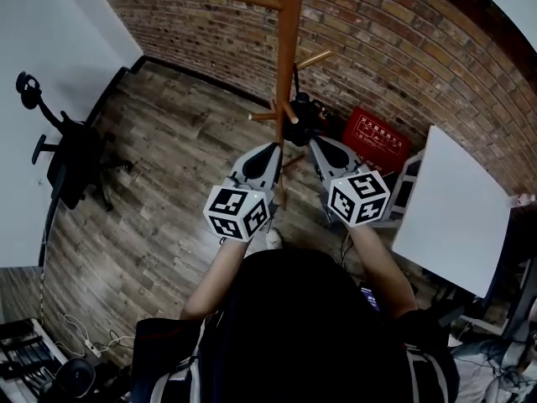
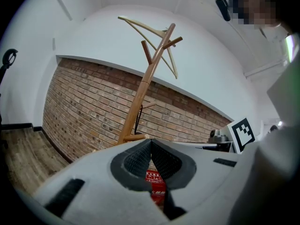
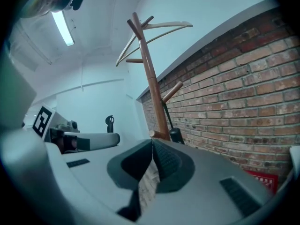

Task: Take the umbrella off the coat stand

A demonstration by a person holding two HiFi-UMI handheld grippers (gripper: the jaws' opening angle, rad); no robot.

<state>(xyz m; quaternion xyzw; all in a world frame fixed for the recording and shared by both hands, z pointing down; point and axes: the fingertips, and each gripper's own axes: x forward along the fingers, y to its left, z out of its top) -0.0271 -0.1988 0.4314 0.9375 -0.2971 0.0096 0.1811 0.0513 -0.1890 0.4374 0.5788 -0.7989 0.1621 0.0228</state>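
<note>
Nearest, the left gripper (image 1: pixel 272 148) and right gripper (image 1: pixel 315 142) were each closed tip to tip on nothing, one either side of the coat stand (image 1: pixel 288 49). Just past them the umbrella (image 1: pixel 304 117) hung low on the stand, a dark bundle partly behind the pole, its shape hard to make out. The head view cut off the stand's top. Beyond lay a red box (image 1: pixel 375 138) against the brick wall (image 1: pixel 210 23).
</note>
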